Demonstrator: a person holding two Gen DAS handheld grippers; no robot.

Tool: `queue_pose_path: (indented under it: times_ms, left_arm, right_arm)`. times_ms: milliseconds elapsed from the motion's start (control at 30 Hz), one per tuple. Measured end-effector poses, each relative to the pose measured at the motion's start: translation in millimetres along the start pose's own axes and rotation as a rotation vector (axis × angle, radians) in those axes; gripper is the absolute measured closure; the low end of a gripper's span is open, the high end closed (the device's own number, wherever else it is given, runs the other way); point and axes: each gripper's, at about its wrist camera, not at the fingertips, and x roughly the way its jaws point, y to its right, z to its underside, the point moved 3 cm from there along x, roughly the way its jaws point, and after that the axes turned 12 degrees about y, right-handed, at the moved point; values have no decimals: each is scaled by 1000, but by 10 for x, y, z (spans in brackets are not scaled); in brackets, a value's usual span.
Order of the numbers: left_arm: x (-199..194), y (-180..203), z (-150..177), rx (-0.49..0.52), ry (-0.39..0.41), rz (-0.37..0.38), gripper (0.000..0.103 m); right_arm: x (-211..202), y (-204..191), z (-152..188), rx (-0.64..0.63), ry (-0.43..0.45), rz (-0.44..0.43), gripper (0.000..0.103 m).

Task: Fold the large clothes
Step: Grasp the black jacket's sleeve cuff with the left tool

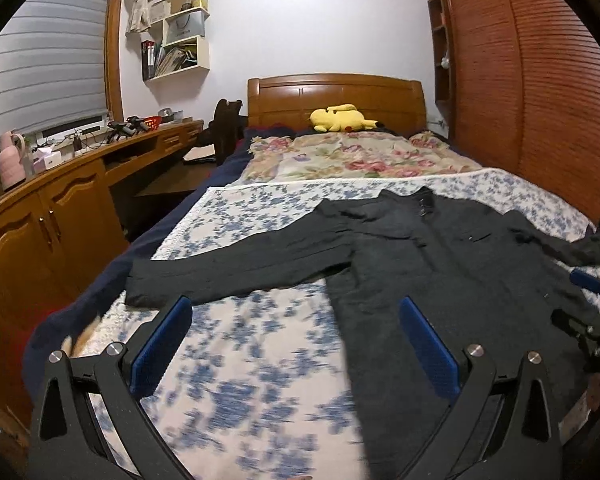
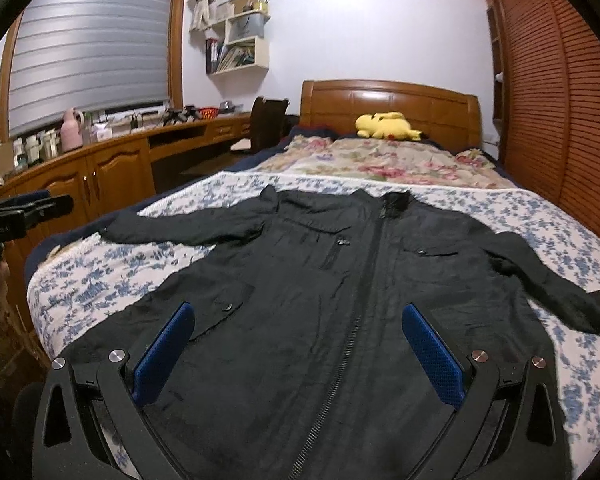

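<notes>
Cabinets (image 1: 52, 216) of brown wood are seen at the far left, beside the bed (image 1: 236, 216) with its blue-flowered cover. Next comes the left tool (image 1: 296, 332), held wide open and empty over the cover, with one sleeve (image 1: 228, 268) of the black jacket (image 2: 340, 280) stretched out just beyond its left finger and the jacket body under its right finger. The jacket is laid flat and front-up on the near half of the bed, zipped, its long axis running from the near hem to the far collar (image 2: 396, 204), sleeves spread to either side. The right tool (image 2: 298, 336) is likewise wide open and empty, poised over the near hem, astride the zip (image 2: 364, 280). The left sleeve is judged nearer the left tool, so a first fold inward would fall to that hand. A louvred wardrobe (image 2: 572, 120) closes the right.
</notes>
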Motion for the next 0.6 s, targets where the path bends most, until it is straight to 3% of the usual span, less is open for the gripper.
queue_pose_path:
  times_ms: [333, 600]
  left_arm:
    - [478, -921, 81, -17, -87, 7, 0]
    - [1072, -1426, 166, -49, -143, 1, 0]
  right_arm:
    - [314, -11, -107, -23, -34, -23, 0]
    - [522, -5, -184, -56, -59, -24, 0]
